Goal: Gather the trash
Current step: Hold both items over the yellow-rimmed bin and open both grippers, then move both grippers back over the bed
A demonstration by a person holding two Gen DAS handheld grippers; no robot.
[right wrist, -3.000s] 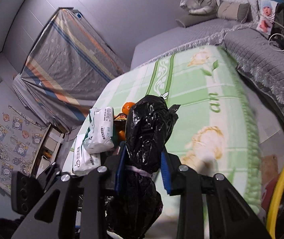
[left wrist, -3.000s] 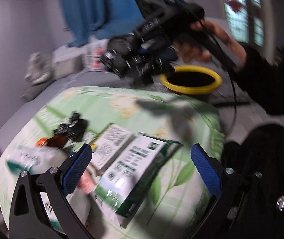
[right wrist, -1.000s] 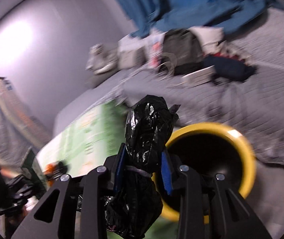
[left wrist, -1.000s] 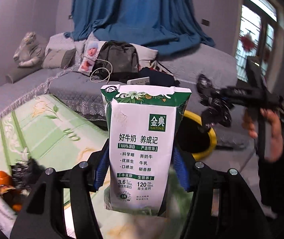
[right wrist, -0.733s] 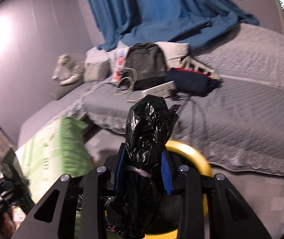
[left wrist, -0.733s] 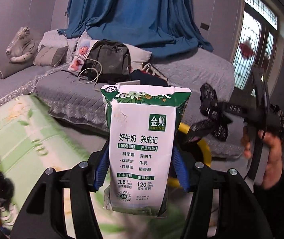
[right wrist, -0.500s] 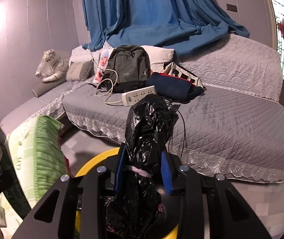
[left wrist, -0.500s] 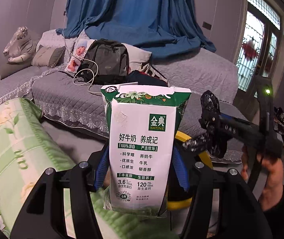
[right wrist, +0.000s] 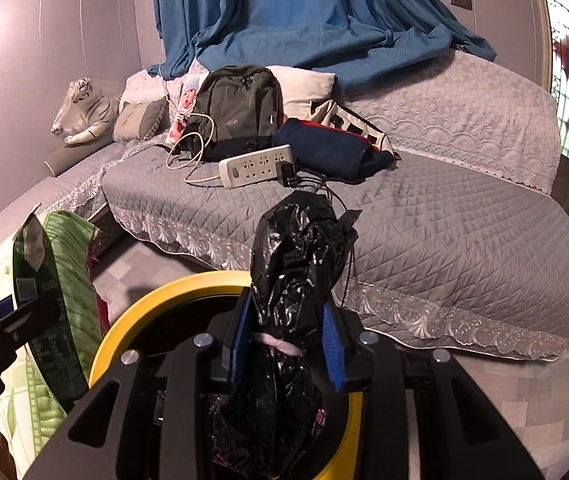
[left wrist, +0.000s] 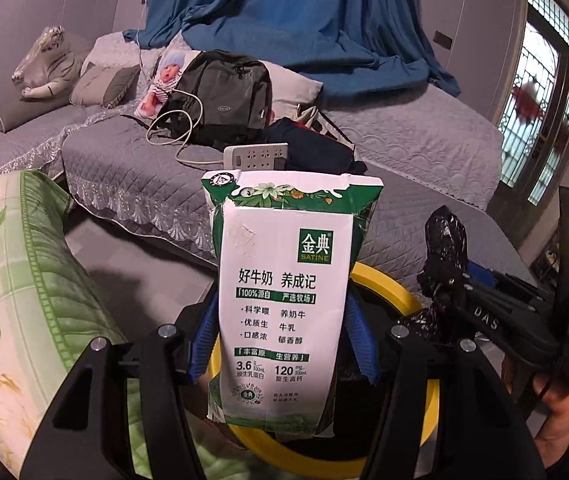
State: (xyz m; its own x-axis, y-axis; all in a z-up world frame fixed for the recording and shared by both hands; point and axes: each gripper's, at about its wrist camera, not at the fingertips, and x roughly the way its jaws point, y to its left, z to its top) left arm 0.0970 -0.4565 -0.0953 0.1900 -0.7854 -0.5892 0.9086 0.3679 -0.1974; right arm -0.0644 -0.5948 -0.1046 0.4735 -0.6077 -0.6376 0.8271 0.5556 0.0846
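Note:
My left gripper (left wrist: pixel 282 340) is shut on a white and green milk carton (left wrist: pixel 284 292), held upright over the yellow-rimmed trash bin (left wrist: pixel 388 284). My right gripper (right wrist: pixel 286 344) is shut on a crumpled black plastic bag (right wrist: pixel 298 256), held above the same bin (right wrist: pixel 156 300). The right gripper with its bag also shows in the left wrist view (left wrist: pixel 444 248), at the bin's right side. The carton also shows at the left edge of the right wrist view (right wrist: pixel 40 280).
A grey quilted sofa (right wrist: pixel 424 216) stands behind the bin with a dark backpack (right wrist: pixel 236 108), a white power strip (right wrist: pixel 256 166), folded clothes and a toy tiger (right wrist: pixel 84 112). The green floral table cover (left wrist: pixel 12 280) is at left. Blue curtain behind.
Both grippers have swung from the table to the bin. The left gripper, open over the table at first, now holds the milk carton. The black bag now hangs over the bin's opening.

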